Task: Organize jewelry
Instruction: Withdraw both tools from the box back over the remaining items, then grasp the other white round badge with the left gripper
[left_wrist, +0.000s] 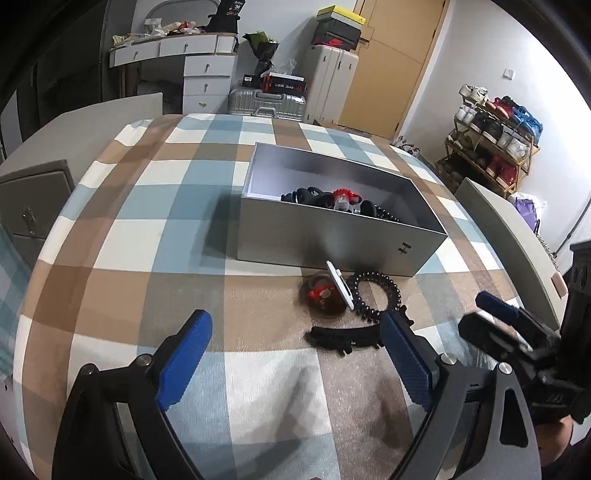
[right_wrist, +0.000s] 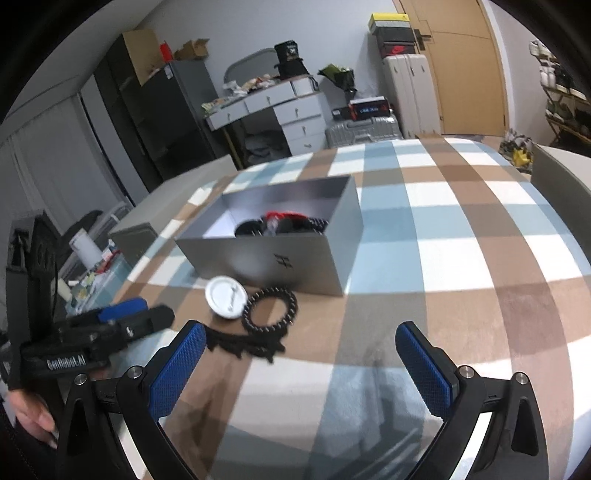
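A grey open box (left_wrist: 332, 236) (right_wrist: 280, 258) stands on the checked tablecloth and holds black and red jewelry (left_wrist: 340, 201) (right_wrist: 280, 223). In front of it lie a round white badge (left_wrist: 340, 284) (right_wrist: 226, 297), a black bead bracelet (left_wrist: 375, 293) (right_wrist: 269, 308) and a black spiky headband (left_wrist: 343, 338) (right_wrist: 243, 345). A red and dark piece (left_wrist: 321, 295) sits beside the badge. My left gripper (left_wrist: 295, 354) is open and empty, just short of the headband. My right gripper (right_wrist: 301, 365) is open and empty, near the headband's right end; it shows at the right in the left wrist view (left_wrist: 495, 317).
The table (left_wrist: 147, 221) is covered by a blue, brown and white checked cloth. Grey chair backs (left_wrist: 509, 236) stand at its sides. Drawers, suitcases (left_wrist: 332, 85), a door and a shoe rack (left_wrist: 495, 147) are behind.
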